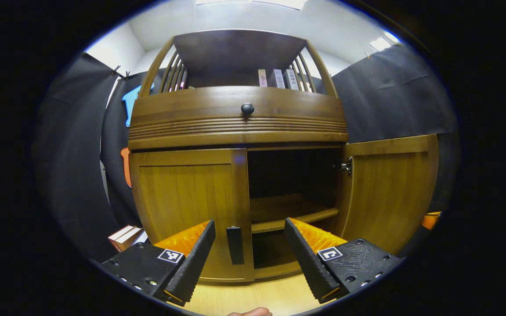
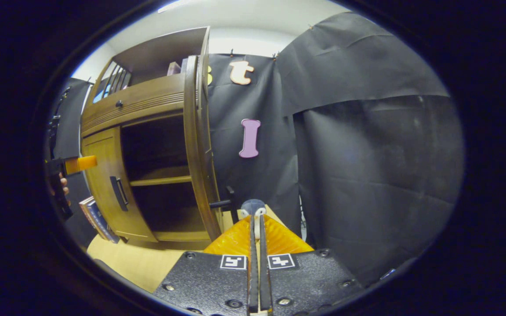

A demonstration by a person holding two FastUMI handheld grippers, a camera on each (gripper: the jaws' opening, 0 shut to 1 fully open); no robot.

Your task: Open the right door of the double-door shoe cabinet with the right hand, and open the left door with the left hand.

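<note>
The wooden shoe cabinet [image 1: 235, 127] fills the left gripper view. Its left door [image 1: 182, 197] is closed, with a dark vertical handle [image 1: 235, 245] at its right edge. The right door [image 1: 389, 193] stands swung wide open, baring the inner shelf [image 1: 288, 213]. My left gripper [image 1: 250, 245] is open, a short way off, with the handle framed between its fingers. In the right gripper view the right door [image 2: 200, 166] shows edge-on, its handle [image 2: 224, 202] sticking out. My right gripper [image 2: 256, 219] is shut with nothing held, just right of that handle. The left gripper [image 2: 66, 169] appears far left.
A drawer with a round knob [image 1: 247, 108] sits above the doors, and books [image 1: 279, 79] stand on the top shelf. More books [image 1: 125, 237] lie on the wooden floor [image 1: 253, 294] left of the cabinet. Black cloth walls [image 2: 367, 153] close in behind and to the right.
</note>
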